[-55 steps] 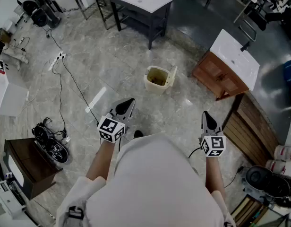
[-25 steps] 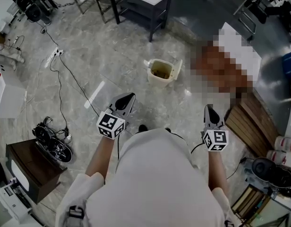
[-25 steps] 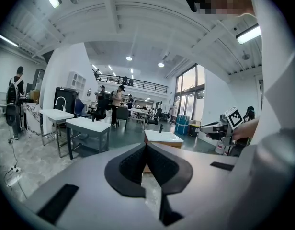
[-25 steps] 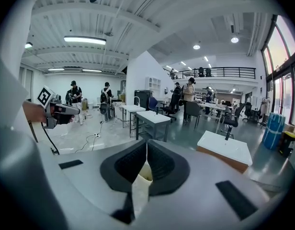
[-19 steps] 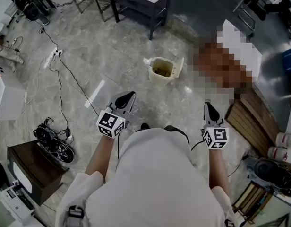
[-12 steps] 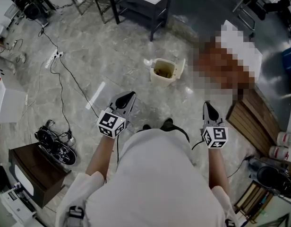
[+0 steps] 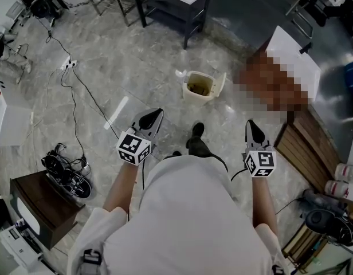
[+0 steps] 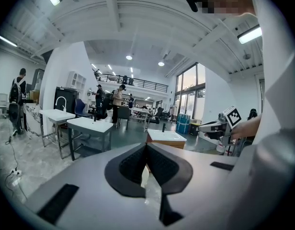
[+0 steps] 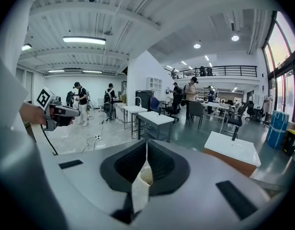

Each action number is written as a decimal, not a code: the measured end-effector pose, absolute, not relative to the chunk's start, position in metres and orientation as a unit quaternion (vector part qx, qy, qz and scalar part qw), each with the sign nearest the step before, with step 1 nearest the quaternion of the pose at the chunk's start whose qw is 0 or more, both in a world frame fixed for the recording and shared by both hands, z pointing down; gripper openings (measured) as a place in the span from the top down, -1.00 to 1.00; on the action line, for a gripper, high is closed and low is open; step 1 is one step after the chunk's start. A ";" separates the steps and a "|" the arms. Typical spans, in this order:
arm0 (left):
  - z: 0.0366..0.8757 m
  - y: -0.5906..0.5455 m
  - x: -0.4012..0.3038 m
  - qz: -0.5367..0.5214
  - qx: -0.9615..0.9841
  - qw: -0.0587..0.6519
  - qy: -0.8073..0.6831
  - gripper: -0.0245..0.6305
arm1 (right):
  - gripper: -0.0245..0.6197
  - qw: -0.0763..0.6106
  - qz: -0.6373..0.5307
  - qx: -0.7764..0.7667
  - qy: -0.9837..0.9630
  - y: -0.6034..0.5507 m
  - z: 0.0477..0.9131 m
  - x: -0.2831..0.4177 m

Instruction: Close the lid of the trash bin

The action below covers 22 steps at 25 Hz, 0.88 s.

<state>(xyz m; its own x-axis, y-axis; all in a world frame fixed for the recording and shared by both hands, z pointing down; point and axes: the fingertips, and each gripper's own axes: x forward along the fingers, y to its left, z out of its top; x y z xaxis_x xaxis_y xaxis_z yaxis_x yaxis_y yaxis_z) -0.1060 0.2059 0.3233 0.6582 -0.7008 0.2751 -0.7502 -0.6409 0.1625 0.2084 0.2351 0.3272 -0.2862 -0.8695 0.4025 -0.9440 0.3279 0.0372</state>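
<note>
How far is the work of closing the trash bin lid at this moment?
Nothing looks done yet: the trash bin is open, its lid standing up beside the opening. In hand: only the approach; the left tool and right tool are shut, empty and short of the trash bin. Left: reach the lid and swing it down.

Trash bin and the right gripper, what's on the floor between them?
Only bare floor, as the head view shows. Nothing stands between the trash bin and the right gripper; the person's shoe is off to that line's left.

Head view steeply down, gripper views level (sharing trash bin (image 7: 199,87))
</note>
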 end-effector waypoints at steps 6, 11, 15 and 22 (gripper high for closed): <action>0.328 0.188 -0.093 0.099 0.898 0.138 -0.406 0.87 | 0.83 0.178 0.110 0.562 -0.800 0.211 0.334 0.217; 0.332 0.161 -0.078 0.103 0.896 0.142 -0.408 0.87 | 0.83 0.178 0.121 0.558 -0.801 0.182 0.344 0.231; 0.338 0.137 -0.066 0.110 0.894 0.150 -0.407 0.87 | 0.82 0.180 0.129 0.554 -0.802 0.155 0.352 0.240; 0.340 0.094 -0.043 0.119 0.895 0.150 -0.403 0.87 | 0.82 0.188 0.139 0.539 -0.809 0.109 0.364 0.256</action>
<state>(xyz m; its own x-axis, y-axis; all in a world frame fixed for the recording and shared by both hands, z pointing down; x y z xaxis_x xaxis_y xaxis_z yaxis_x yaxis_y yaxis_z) -0.0431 0.0945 0.3403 0.6467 -0.6861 0.3332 -0.7573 -0.6298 0.1730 0.2556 0.1091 0.3644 -0.3485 -0.8205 0.4532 -0.9246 0.3803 -0.0225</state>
